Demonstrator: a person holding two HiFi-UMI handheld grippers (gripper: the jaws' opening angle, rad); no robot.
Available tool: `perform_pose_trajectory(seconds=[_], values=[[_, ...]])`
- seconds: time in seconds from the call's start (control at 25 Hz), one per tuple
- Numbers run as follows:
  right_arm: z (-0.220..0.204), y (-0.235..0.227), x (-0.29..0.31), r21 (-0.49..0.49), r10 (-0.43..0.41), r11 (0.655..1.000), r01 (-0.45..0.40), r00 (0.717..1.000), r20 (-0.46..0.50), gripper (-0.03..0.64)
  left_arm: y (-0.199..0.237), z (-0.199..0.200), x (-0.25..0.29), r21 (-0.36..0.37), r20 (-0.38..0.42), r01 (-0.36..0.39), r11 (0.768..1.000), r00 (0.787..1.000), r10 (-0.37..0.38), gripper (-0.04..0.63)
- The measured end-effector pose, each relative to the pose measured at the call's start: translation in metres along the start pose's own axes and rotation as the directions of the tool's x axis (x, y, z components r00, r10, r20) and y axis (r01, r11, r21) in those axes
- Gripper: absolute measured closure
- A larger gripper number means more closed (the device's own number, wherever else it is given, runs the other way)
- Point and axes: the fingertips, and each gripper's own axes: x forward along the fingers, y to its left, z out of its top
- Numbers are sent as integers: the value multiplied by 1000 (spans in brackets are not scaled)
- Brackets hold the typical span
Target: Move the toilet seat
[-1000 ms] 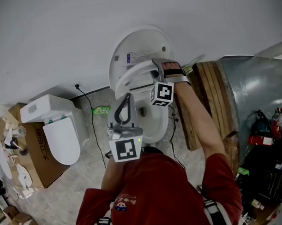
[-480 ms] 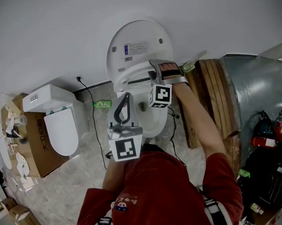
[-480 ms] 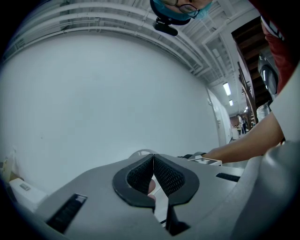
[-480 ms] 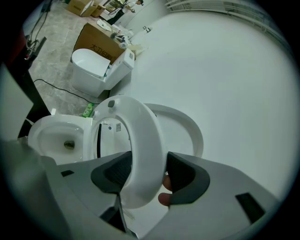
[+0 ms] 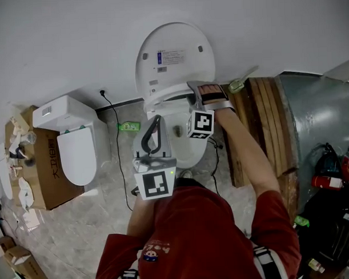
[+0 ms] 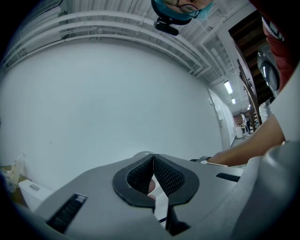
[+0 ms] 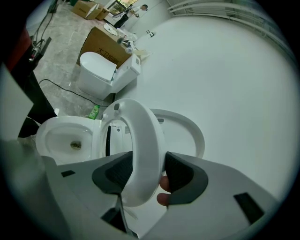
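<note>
The right gripper [image 7: 147, 161] has just been closing onto the toilet seat [image 7: 140, 136], which stands raised near the lid [image 5: 174, 53]. The left gripper [image 6: 153, 161] is closed and empty.

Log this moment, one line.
right gripper: fingers just closing, gripping seat | seat: raised, short of lid | left gripper: shut, empty

Chinese characters on cardboard box [image 5: 48, 186], lid label [image 5: 172, 55] print illegible
</note>
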Motion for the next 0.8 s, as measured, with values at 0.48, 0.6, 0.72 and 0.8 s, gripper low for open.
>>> perform_pose_trajectory(seconds=[0.48,0.6,0.72,0.8], values=[[4,41,-36,4,42,999,-42,999,-9,405,-20,-2,-42,28,-16,6,1000,1000,-6,583],[4,52,-44,14,56,998,-56,998,-14,411,-25,-6,-48,34,-24,17,999,1000,-16,583],[4,63,-51,18,57,998,-57,998,-12,427,-30,-11,-54,29,-33,27,999,999,-26,583],[5,71,-56,18,65,998,-64,998,-14,451,-33,-14,-58,37,-44,35,999,998,-33,583]])
